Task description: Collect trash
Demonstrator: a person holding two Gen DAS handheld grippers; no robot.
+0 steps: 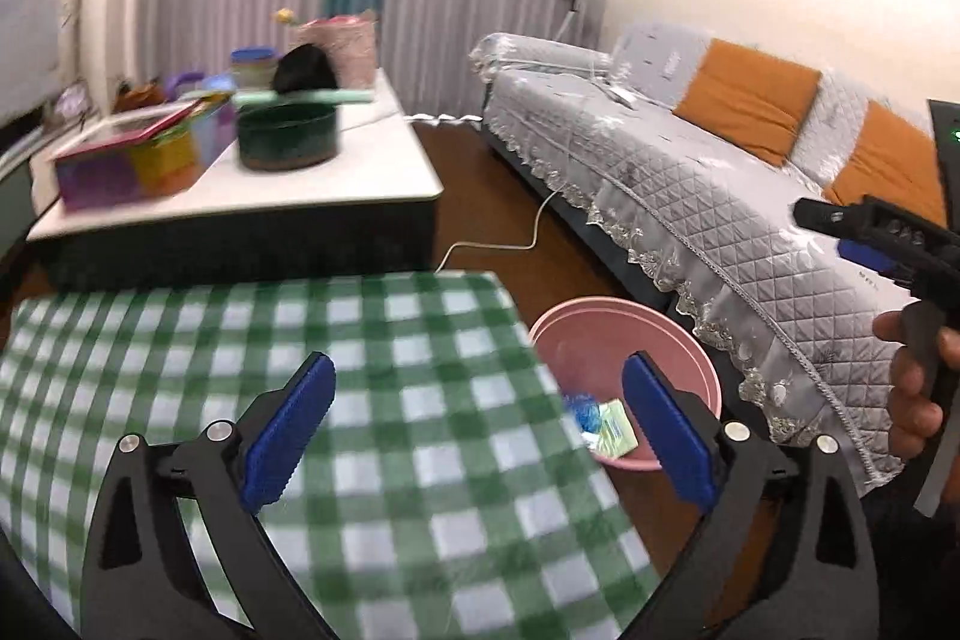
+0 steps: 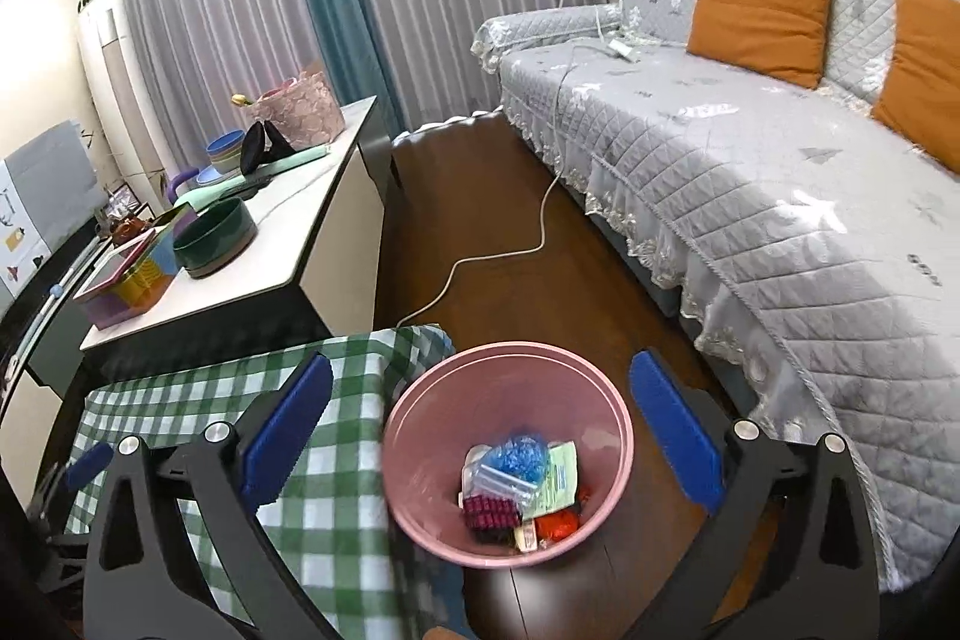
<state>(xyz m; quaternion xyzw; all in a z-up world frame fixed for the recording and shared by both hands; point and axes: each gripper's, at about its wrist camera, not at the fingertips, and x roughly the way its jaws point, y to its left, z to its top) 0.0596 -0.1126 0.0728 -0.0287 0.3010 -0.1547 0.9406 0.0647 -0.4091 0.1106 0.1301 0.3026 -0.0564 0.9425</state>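
Both your jaws stand wide apart and hold nothing: right gripper [image 2: 480,421] hovers over the pink bin [image 2: 624,436] holding wrappers [image 2: 522,484], left gripper [image 1: 477,427] above the checked worktop's [image 1: 372,340] right edge. Swing low and you could tip the bin.

My left gripper [image 1: 477,424] and right gripper [image 2: 480,427] look alike: black frames, silver screws, ridged blue pads [image 2: 288,433].
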